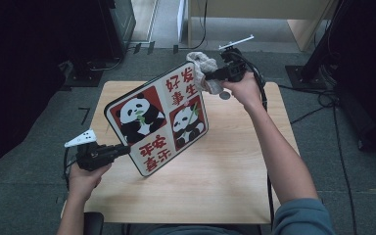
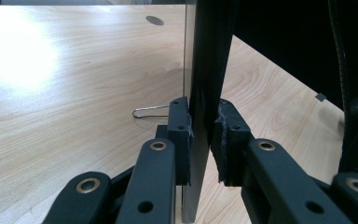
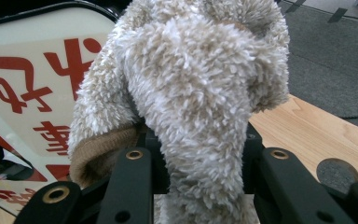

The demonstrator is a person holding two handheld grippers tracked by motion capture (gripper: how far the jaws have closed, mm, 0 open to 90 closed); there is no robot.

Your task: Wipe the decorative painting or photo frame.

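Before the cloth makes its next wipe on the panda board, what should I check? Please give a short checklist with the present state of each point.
1. Left gripper fingers clamp the panda board edge: ok.
2. Right gripper is shut on the fluffy cloth: ok.
3. Cloth is at the board's upper corner, by the printed face: ok; real contact cannot tell.
4. Board is lifted and tilted above the table: ok.
5. Wire clip on the table lies clear of the board: ok.
6. Left grip firm enough against wiping pressure: cannot tell.
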